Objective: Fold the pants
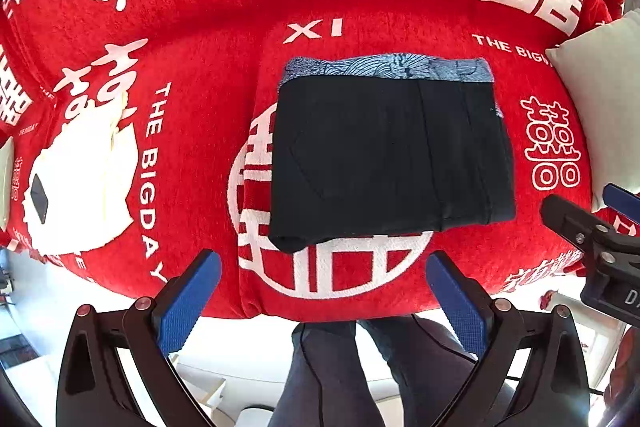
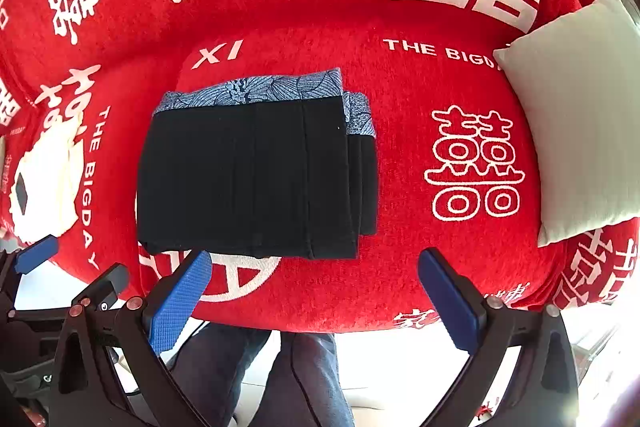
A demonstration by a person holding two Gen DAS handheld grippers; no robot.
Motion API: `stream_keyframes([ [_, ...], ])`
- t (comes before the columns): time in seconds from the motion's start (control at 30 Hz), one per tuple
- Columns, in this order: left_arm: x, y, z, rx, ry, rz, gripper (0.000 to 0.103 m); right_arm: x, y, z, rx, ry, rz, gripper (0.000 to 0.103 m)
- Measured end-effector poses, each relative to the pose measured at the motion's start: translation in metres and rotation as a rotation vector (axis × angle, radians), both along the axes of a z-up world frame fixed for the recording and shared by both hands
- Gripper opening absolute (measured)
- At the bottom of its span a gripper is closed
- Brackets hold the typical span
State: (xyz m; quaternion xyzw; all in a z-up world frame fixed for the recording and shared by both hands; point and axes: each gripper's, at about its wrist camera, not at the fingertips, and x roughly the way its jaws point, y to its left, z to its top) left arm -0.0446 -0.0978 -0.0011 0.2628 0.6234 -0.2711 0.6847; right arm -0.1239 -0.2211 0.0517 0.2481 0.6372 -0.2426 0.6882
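The pants lay folded into a compact dark rectangle on the seat of a sofa draped in a red cover, with a patterned blue lining band showing along the far edge. Both tools hung back over the near edge of the seat, clear of the cloth. The left gripper had its blue pads spread wide and held nothing; the right gripper stood the same way, jaws apart and empty.

Judging by the tidy stack, the folding looked all but finished. The right side showed stepped layers not quite flush, so any last touch would best be a light press or nudge there, pushing the offset edges level without dragging the top layer. A pinch at the near fold risked lifting only one layer and undoing the stack.

A pale cushion sat to the right, well apart from the pants, and a white garment lay to the left. No container appeared in either view.
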Motion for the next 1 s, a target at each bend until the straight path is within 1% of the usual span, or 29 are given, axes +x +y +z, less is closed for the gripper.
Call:
stream_keyframes([
  [0.2, -0.01, -0.005, 0.009, -0.008, -0.015, 0.015, 0.103, -0.002, -0.003, 0.003, 0.007, -0.015, 0.028, 0.103],
  [0.43, -0.015, -0.006, 0.011, -0.003, -0.03, 0.027, 0.103, -0.003, -0.005, 0.007, 0.01, -0.028, 0.047, 0.103],
  [0.73, -0.016, -0.006, 0.016, -0.007, -0.049, 0.032, 0.103, -0.004, -0.005, 0.011, 0.008, -0.034, 0.055, 0.103],
  [1.0, -0.017, -0.007, 0.016, -0.008, -0.048, 0.043, 0.103, -0.003, -0.006, 0.011, 0.007, -0.038, 0.061, 0.103],
])
